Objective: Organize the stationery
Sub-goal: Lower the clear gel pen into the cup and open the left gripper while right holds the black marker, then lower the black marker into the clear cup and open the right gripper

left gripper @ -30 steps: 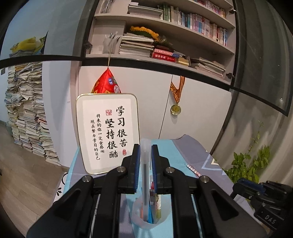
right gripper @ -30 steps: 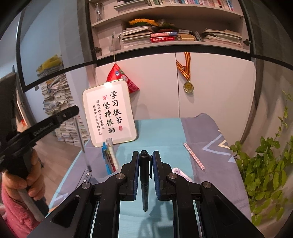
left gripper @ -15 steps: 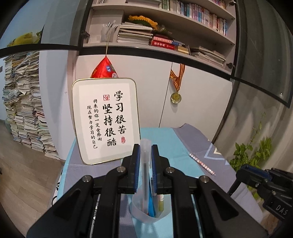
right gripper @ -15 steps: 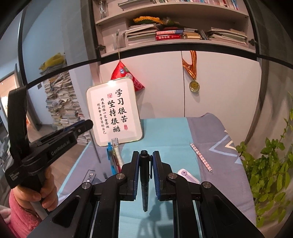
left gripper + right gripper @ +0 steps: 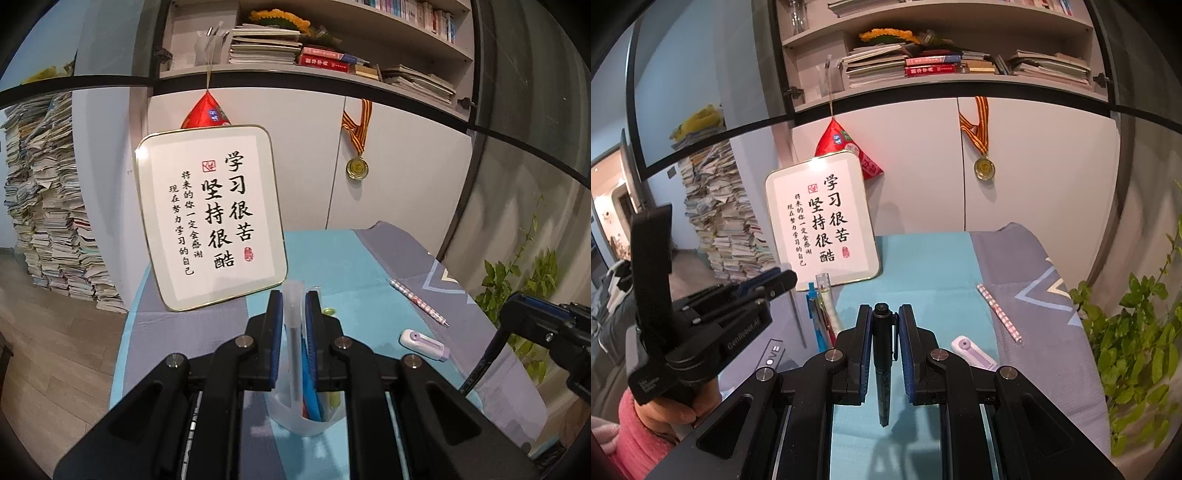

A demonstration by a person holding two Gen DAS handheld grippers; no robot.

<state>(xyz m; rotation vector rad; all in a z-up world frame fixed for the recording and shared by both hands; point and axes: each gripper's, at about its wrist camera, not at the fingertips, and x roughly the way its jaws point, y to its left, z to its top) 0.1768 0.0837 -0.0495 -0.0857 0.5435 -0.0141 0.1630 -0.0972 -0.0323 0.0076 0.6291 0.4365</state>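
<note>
Left gripper fingers clamp a clear pen over the cup below them; right gripper fingers grip a black pen above the surface; a tilted release could tip the light cup.

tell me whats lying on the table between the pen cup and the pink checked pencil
A lilac-and-white correction tape lies between the translucent pen cup and the pink checked pencil, touching neither; the left wrist view shows it best.
</note>
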